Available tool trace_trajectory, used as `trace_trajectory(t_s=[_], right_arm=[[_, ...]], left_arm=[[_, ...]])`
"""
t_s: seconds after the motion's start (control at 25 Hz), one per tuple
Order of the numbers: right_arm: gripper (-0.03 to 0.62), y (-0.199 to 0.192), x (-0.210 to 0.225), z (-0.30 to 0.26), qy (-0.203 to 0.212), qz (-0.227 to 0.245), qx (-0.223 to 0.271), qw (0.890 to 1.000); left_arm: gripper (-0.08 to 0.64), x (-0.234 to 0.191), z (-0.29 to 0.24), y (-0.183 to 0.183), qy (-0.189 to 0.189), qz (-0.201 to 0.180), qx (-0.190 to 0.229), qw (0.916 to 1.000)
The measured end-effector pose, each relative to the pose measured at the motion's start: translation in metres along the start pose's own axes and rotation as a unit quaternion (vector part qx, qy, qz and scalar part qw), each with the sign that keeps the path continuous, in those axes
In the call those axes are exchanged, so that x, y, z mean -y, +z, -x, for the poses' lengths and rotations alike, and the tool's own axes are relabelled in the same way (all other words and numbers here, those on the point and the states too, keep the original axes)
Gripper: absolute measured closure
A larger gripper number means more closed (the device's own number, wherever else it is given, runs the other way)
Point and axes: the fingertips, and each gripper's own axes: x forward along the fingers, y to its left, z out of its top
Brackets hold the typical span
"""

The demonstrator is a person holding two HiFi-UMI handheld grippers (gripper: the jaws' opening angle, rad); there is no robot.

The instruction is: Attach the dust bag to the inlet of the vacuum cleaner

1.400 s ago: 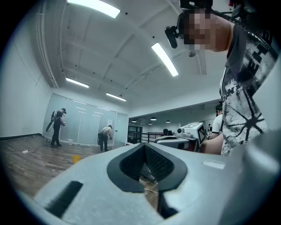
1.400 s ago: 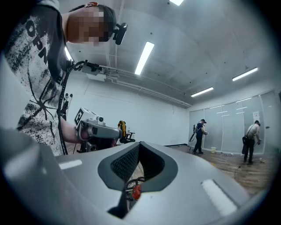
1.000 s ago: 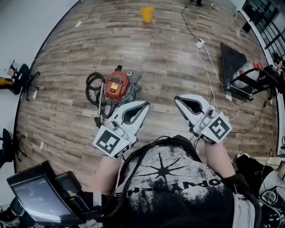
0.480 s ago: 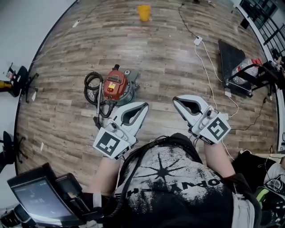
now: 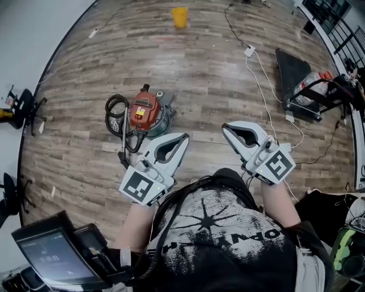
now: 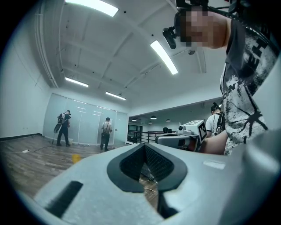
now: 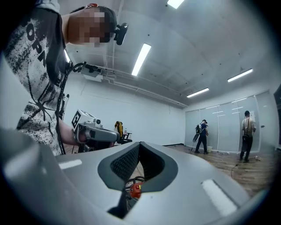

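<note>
The vacuum (image 5: 145,112) stood on the wood floor (image 5: 205,68), with its black hose (image 5: 116,107) coiled against its left side. It lay just ahead and left of the left tool (image 5: 181,138), apart from it, with only bare floor between. The right tool (image 5: 227,128) was farther off to its right. Both tools were clenched on nothing. A yellow bucket (image 5: 179,16) stood well beyond, and a white cable (image 5: 258,77) trailed to the right.
</note>
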Motion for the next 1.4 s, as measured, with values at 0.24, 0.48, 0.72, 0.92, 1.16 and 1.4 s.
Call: trace_trajectory(t_s=[0.24, 0.48, 0.72, 0.92, 1.16, 1.4], right_arm=[[0.588, -0.011, 0.015, 0.004, -0.010, -0.004, -0.011, 1.000], [0.588, -0.014, 0.038, 0.006, -0.020, -0.005, -0.016, 1.000], [0.588, -0.011, 0.053, 0.002, -0.025, 0.008, -0.012, 1.000], [0.588, -0.016, 0.126, 0.000, -0.019, 0.003, -0.007, 1.000], [0.588, -0.021, 0.219, 0.004, -0.002, -0.005, -0.004, 1.000], [0.588, -0.025, 0.294, 0.030, 0.004, -0.010, -0.001, 1.000]], left_arm=[[0.558, -0.008, -0.018, -0.012, -0.011, 0.013, -0.008, 0.9998], [0.559, -0.015, -0.043, -0.016, -0.029, 0.021, -0.017, 0.9992], [0.558, -0.020, -0.057, -0.020, -0.038, 0.019, -0.024, 0.9988], [0.559, -0.048, -0.126, -0.017, -0.039, 0.016, -0.035, 0.9985], [0.558, -0.084, -0.218, -0.010, -0.030, 0.014, -0.041, 0.9986], [0.558, -0.097, -0.297, -0.011, -0.026, 0.018, -0.047, 0.9984]])
